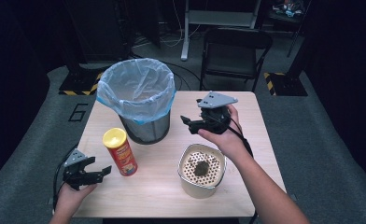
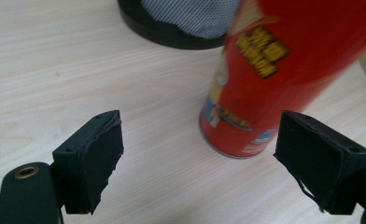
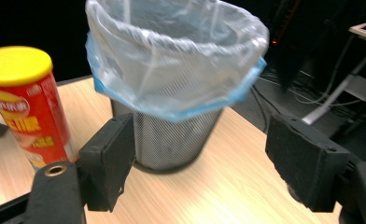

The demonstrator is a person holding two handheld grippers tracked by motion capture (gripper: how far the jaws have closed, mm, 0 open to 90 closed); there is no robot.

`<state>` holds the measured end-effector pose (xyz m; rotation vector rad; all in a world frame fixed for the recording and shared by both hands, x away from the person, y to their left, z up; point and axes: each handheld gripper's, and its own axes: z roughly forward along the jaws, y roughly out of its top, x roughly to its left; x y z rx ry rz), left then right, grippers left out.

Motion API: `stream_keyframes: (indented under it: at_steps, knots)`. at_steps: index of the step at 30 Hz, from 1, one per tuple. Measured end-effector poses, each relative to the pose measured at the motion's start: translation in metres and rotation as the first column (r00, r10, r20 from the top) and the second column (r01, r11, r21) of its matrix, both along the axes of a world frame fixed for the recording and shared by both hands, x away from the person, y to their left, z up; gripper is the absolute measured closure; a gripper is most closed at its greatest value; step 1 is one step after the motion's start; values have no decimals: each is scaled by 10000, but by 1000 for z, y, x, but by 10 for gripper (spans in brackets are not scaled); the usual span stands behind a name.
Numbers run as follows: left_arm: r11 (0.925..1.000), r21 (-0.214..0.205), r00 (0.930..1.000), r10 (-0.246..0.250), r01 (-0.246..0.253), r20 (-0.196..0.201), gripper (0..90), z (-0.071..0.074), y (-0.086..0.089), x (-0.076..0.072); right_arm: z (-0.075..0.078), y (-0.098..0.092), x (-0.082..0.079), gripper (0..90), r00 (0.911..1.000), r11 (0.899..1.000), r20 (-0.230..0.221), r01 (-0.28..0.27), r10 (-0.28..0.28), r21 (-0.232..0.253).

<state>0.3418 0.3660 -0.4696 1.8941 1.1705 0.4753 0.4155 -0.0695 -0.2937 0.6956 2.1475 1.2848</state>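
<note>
A red chip can (image 1: pixel 120 151) with a yellow lid stands upright on the wooden table (image 1: pixel 246 121). My left gripper (image 1: pixel 101 167) is just left of the can, open, its jaws pointing at it. In the left gripper view the can (image 2: pixel 265 79) rises just beyond the open left gripper (image 2: pixel 200 158), apart from both pads. My right gripper (image 1: pixel 187 124) hovers right of the mesh waste bin (image 1: pixel 137 100), which is lined with a clear blue-edged bag. Its jaws stand open and empty, aimed at the bin (image 3: pixel 172 93), with the can (image 3: pixel 27 107) at the left.
A beige pot (image 1: pixel 201 170) with a perforated insert and a dark lump in it stands under the right forearm, near the table's front edge. A black folding chair (image 1: pixel 235 53) stands behind the table. Dark floor surrounds the table.
</note>
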Motion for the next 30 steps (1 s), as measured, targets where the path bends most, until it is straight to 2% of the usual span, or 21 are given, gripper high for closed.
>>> stream_keyframes:
  at_steps: [2, 5, 7, 8, 9, 13, 16, 17, 20, 23, 28, 29, 30]
  knots:
    - [9997, -187, 9997, -129, 133, 202, 141, 4, -3, -2, -4, -9, -5, 240, 9999, 9998, -9, 118, -118, -142]
    - [9983, -436, 9991, -380, 388, 200, 138, 5, -8, -2, -12, -21, -10, 246, 9992, 9995, -222, 318, -319, -73]
    - [9979, -377, 9983, -523, 532, 243, 137, 4, -14, -1, -18, -28, -11, 247, 9983, 9989, -320, 478, -479, -42]
    - [9976, -462, 9984, -508, 519, 244, 140, 4, -17, -1, -24, -36, -12, 251, 9971, 9980, -462, 616, -608, 148]
    - [9963, -576, 9979, -635, 642, 138, 140, 4, -19, 0, -24, -36, -12, 251, 9971, 9980, -462, 616, -608, 148]
    - [9925, -537, 9937, -1087, 1101, 286, 144, 4, -33, 3, -37, -56, -15, 251, 9926, 9930, -533, 1111, -1089, 395]
    - [9915, -550, 9927, -1164, 1180, 317, 143, 4, -39, 5, -43, -63, -18, 251, 9897, 9900, -599, 1330, -1302, 464]
    - [9914, -405, 9917, -1229, 1244, 380, 143, 3, -41, 7, -45, -66, -20, 251, 9884, 9886, -601, 1426, -1397, 479]
    - [9910, -400, 9915, -1265, 1276, 291, 143, -1, -48, 12, -52, -75, -26, 251, 9849, 9847, -755, 1606, -1555, 673]
    - [9924, -272, 9922, -1188, 1198, 370, 142, -4, -51, 15, -59, -84, -34, 251, 9815, 9798, -786, 1809, -1744, 851]
    - [9929, -124, 9921, -1179, 1186, 440, 149, -8, -53, 20, -71, -98, -45, 251, 9722, 9717, -817, 2254, -2196, 708]
    - [9928, -255, 9925, -1164, 1174, 365, 149, -10, -54, 21, -71, -98, -45, 251, 9722, 9717, -817, 2254, -2196, 708]
    - [9927, -251, 9927, -1173, 1179, 267, 157, -12, -53, 23, -76, -103, -48, 251, 9681, 9684, -846, 2413, -2357, 633]
